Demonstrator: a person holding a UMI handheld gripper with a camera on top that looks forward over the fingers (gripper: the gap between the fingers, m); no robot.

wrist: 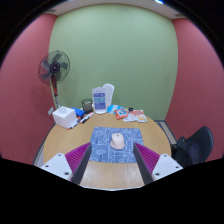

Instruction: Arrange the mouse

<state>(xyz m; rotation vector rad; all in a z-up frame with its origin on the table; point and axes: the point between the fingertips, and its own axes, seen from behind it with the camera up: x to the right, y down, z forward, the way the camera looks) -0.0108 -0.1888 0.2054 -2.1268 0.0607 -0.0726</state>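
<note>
So the hand-held gripper (111, 160) is hovering with its fingers spread wide, nothing in them. The mouse (118, 141) sits on a patterned mat (112, 144) just ahead, between the fingers, on the round tabletop (110, 175). Farther beyond: a jug (104, 97), a white box (65, 116), and a fan (54, 68).

A handheld gripper (110, 160) shows two white fingers, one left and one right. Each bears a triangular magenta pad (76, 156) with fine ridges on its inner face.
</note>
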